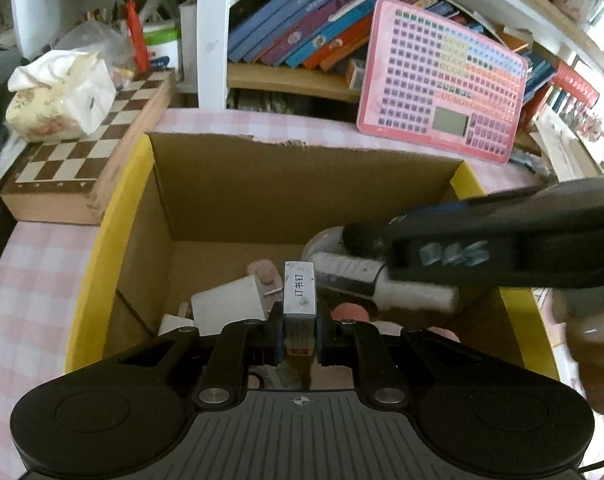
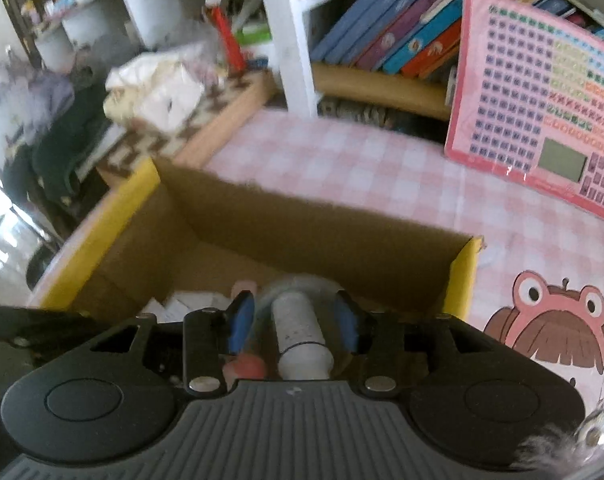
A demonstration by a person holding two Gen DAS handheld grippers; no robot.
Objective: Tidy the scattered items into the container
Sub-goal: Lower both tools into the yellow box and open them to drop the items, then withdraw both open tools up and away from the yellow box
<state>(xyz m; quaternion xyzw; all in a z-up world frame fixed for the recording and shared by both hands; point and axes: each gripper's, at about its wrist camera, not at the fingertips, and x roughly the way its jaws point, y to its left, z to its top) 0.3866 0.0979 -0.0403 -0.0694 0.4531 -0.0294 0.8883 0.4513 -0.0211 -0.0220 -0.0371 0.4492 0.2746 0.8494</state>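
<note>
A cardboard box (image 1: 238,204) with yellow flaps stands on the pink checked table; it also shows in the right wrist view (image 2: 302,220). My left gripper (image 1: 299,340) is shut on a small silver staple box (image 1: 300,290), held over the box's inside. Several small items lie on the box floor, among them a white block (image 1: 228,304) and a pink piece (image 1: 264,272). My right gripper (image 2: 296,320) hangs over the box with its jaws apart; a white tube (image 2: 300,334) lies between the blue pads without touching them. The right gripper's body (image 1: 502,240) shows in the left wrist view above that tube (image 1: 382,280).
A wooden chessboard (image 1: 82,152) with a tissue pack (image 1: 58,96) sits left of the box. A pink keyboard toy (image 1: 442,80) leans against a bookshelf (image 1: 302,20) behind. A frog picture (image 2: 550,320) is on the table at right.
</note>
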